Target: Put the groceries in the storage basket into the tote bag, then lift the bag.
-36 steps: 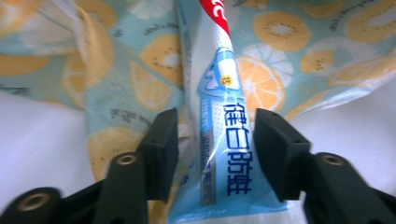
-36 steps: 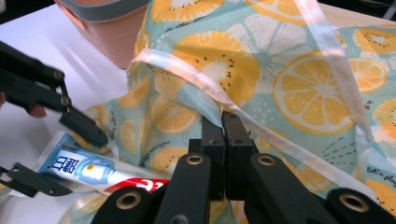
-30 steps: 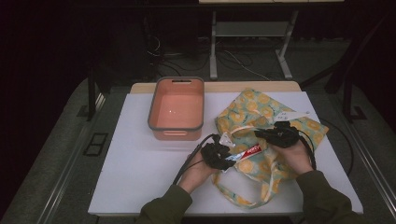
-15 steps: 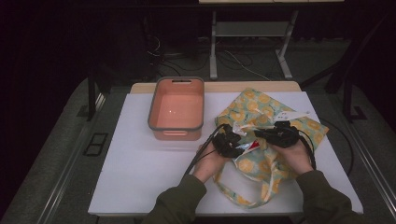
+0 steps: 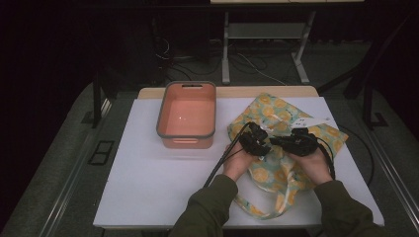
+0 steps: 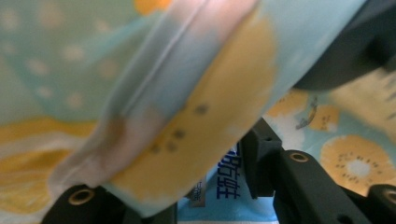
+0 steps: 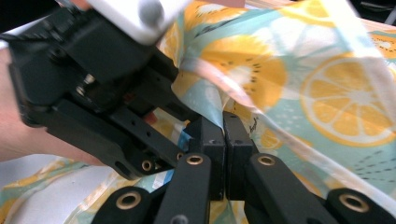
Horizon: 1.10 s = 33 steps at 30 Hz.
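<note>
Fabric of the citrus-print cloth tote bag (image 5: 289,148) sits pinched between our right gripper's (image 7: 223,135) closed jaws. Our left gripper (image 6: 219,186) pushes a blue-and-white tube (image 6: 224,193), clamped, under the bag's rim. Farther off stands an orange plastic tub (image 5: 188,116).

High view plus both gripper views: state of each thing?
Bin: upright, empty, on the table.
Fruit-print bag: lying on the table, edge lifted.
Right gripper: shut on the bag's edge.
Left gripper: under the bag's edge, holding a blue-printed tube.
</note>
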Motion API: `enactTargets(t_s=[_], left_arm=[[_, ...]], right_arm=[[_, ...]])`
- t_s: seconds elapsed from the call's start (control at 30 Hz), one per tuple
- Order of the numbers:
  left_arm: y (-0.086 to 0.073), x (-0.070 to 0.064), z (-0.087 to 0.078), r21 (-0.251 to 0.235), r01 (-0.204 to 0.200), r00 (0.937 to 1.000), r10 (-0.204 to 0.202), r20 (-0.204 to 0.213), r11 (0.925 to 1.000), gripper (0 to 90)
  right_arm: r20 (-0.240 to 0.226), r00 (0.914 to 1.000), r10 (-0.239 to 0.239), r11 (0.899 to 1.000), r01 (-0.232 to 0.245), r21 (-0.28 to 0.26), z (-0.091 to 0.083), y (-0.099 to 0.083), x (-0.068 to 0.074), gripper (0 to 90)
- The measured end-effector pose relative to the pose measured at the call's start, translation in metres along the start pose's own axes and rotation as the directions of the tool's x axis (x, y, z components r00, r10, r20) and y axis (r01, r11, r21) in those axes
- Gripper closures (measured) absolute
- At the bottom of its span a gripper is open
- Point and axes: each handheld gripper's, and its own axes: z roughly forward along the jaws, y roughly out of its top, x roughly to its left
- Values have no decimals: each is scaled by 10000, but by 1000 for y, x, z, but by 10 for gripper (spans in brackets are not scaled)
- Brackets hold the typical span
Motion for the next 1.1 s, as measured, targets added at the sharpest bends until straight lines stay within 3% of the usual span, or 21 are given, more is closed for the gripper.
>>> enactTargets(t_s=[0.1, 0.2, 0.33, 0.5, 0.63, 0.8, 0.9, 1.03, 1.1], left_arm=[[-5, 0, -11, -309, 77, 10000, -76, 45, 9995, 554], [-14, 1, -34, -826, 18, 10000, -21, -29, 9966, 493], [-30, 1, -68, -1232, -118, 9999, 129, 82, 9923, 467], [-55, 3, -97, -1300, -360, 9991, 329, -260, 9909, 460], [-73, 7, -98, -898, -421, 9977, 372, -562, 9951, 442], [-82, 16, -80, -513, -160, 9986, 133, -520, 9986, 416], [-83, 21, -70, -544, 41, 9995, -58, -308, 9985, 511], [-84, 25, -71, -920, 292, 9996, -284, 93, 9953, 827], [-84, 26, -76, -1145, 413, 9990, -394, 192, 9926, 882]], right_arm=[[-7, 10000, -45, 10000, 45, -23, -1, 0, 0, 889], [-23, 10000, -35, 10000, 35, -13, -2, 0, 0, 889], [-29, 10000, -90, 10000, 90, 30, -2, 0, 2, 889], [-80, 9998, -178, 9998, 178, 111, -1, 0, 5, 889], [-128, 9997, -216, 9997, 218, 149, -1, 0, 7, 889], [-170, 9996, -239, 9995, 243, 213, -1, -2, 7, 889], [-201, 9994, -289, 9993, 293, 246, -1, -3, 8, 889], [-230, 9993, -299, 9991, 306, 304, -2, -4, 9, 889], [-245, 9992, -302, 9990, 309, 321, -1, -5, 9, 887]])
